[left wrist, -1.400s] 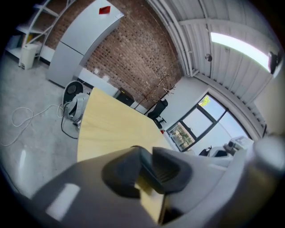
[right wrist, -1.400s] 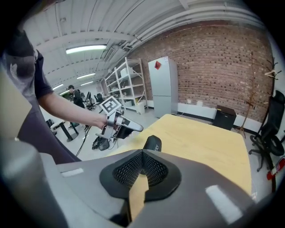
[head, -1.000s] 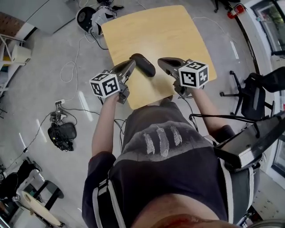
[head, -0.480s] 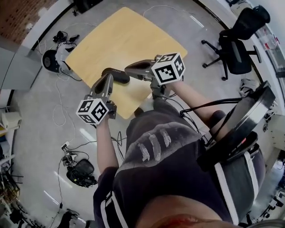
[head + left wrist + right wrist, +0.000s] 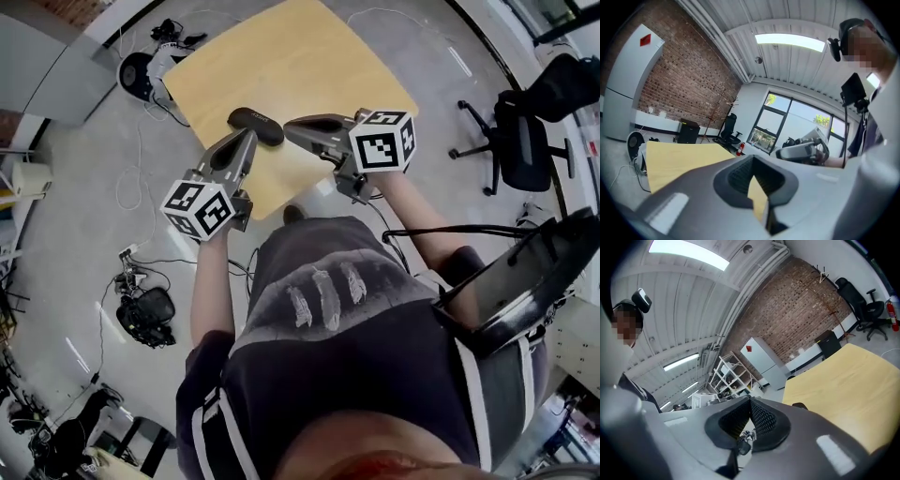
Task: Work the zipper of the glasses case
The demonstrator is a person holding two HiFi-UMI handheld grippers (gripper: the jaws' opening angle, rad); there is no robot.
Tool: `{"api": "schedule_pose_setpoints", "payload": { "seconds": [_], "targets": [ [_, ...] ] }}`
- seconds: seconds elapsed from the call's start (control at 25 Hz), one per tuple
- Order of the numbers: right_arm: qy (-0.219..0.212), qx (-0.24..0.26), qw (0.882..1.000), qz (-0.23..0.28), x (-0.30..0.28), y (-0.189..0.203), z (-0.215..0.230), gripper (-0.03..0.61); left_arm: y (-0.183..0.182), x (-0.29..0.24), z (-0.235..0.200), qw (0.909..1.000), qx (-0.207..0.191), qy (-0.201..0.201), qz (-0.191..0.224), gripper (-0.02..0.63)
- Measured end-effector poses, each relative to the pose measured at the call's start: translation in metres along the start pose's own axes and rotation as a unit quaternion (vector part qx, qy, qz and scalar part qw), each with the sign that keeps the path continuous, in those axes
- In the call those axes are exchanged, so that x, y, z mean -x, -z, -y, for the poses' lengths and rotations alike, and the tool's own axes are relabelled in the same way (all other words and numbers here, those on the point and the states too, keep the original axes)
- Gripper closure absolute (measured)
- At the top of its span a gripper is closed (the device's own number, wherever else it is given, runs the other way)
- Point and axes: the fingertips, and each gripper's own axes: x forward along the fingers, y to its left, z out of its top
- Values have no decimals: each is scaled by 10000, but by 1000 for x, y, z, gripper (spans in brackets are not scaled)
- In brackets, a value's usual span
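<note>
The glasses case [image 5: 255, 126] is seen lying on the yellow table [image 5: 281, 56], close to its near edge, and it is not held. It is judged small, light and hard, so it may slide. One end should be pinched and the little zipper tab pulled. The left gripper [image 5: 246, 139] and right gripper [image 5: 292, 126] are squeezed together on nothing, near it

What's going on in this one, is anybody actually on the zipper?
A person holds a claw in each hand above the near edge of a wooden table. The black glasses case lies on the table just past the two tips. The left claw and the right claw are both shut, and neither grips the case. The zipper is not being worked at this moment.
</note>
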Motion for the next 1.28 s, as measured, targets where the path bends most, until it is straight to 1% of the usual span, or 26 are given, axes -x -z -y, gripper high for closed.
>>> {"api": "schedule_pose_setpoints", "payload": {
  "seconds": [0.12, 0.2, 0.32, 0.4, 0.48, 0.56, 0.68, 0.8, 0.88, 1.04, 1.2, 1.28],
  "targets": [
    [-285, -62, 9996, -30, -8, 3, -5, 577, 3, 12, -6, 9994, 116, -304, 82, 617],
    [-426, -138, 9990, -8, 8, 7, -7, 577, 11, 9, 8, 9990, 174, -409, 81, 617],
    [-497, -230, 9985, -14, 43, 16, -5, 577, 23, -9, 36, 9985, 294, -459, -87, 617],
    [-464, -89, 9988, -110, 65, 22, -6, 577, 30, -22, 52, 9975, 340, -578, -211, 617],
    [-495, 127, 9986, -110, 84, 25, -8, 577, 33, -34, 69, 9972, 234, -659, -277, 617],
    [-620, 131, 9980, -34, 96, 25, -9, 577, 32, -42, 83, 9976, 55, -634, -288, 617],
    [-836, -32, 9965, -22, 101, 27, -6, 577, 29, -42, 93, 9967, -76, -772, -227, 617],
    [-1029, -119, 9944, -227, 113, 45, -4, 577, 43, -37, 110, 9952, 23, -966, -165, 617],
    [-1205, -198, 9920, -319, 117, 57, -4, 577, 53, -32, 117, 9933, 49, -1130, -230, 617],
    [-1509, -241, 9876, -367, 121, 62, -6, 577, 61, -23, 128, 9892, -104, -1416, -367, 617],
    [-1562, -438, 9863, -298, 111, 65, -9, 577, 69, -15, 124, 9887, -90, -1405, -521, 617],
    [-1644, -405, 9845, -450, 92, 71, -25, 577, 69, 6, 116, 9874, -38, -1509, -465, 623]
  ]
}}
